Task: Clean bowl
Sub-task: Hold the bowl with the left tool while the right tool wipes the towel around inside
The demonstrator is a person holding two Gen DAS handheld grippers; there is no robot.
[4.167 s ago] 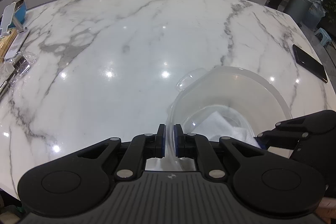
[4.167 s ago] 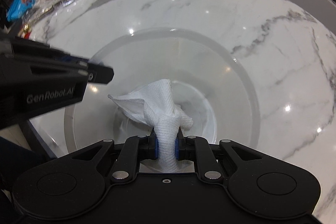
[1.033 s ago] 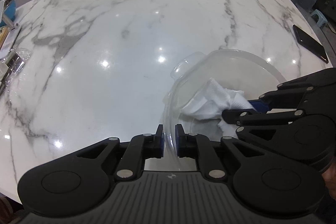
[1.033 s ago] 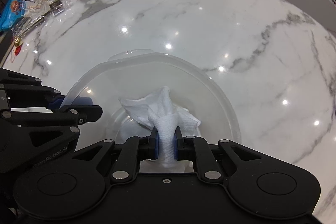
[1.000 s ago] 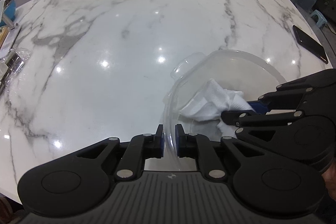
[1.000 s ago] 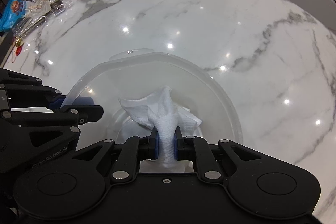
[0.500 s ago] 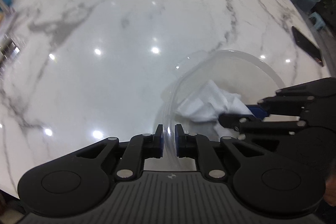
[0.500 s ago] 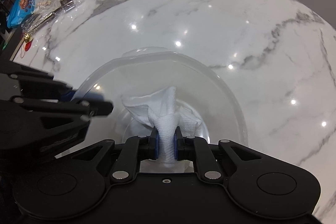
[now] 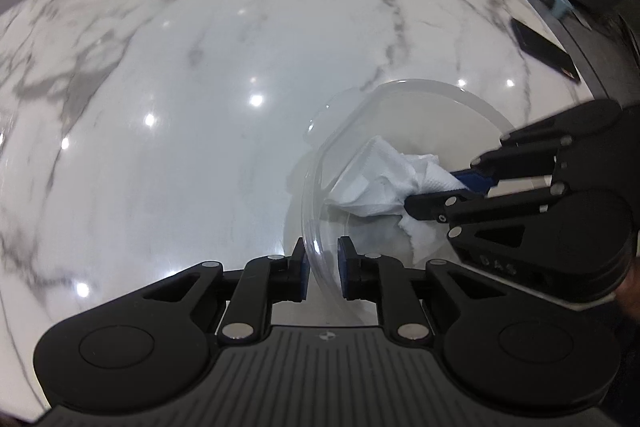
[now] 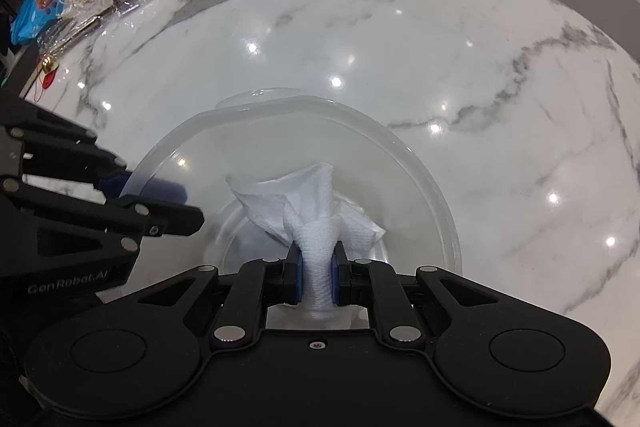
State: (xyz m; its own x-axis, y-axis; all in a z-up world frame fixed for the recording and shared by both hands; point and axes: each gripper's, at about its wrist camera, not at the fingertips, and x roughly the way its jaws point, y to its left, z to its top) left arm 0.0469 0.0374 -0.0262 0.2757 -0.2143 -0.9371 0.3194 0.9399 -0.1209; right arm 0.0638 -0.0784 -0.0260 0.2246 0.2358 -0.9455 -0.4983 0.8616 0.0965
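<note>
On the glossy veined marble surface [image 10: 460, 39], the left gripper's [image 9: 322, 269] fingers pinch the round clear plastic bowl's [image 10: 424, 167] thin rim; the right gripper's [image 10: 318, 271] fingers clamp a crumpled, textured white paper towel [image 10: 304, 203] inside it.

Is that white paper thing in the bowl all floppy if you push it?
Probably floppy: the paper towel looks crumpled and bunches where the right gripper pinches it. Likely very light. It may drag along the clear bowl.

The clear plastic bowl [image 10: 416, 179] sits tilted on the marble top, its near rim clamped between gripper pads, with a crumpled white paper towel [image 10: 316, 211] pressed against its inside.
</note>
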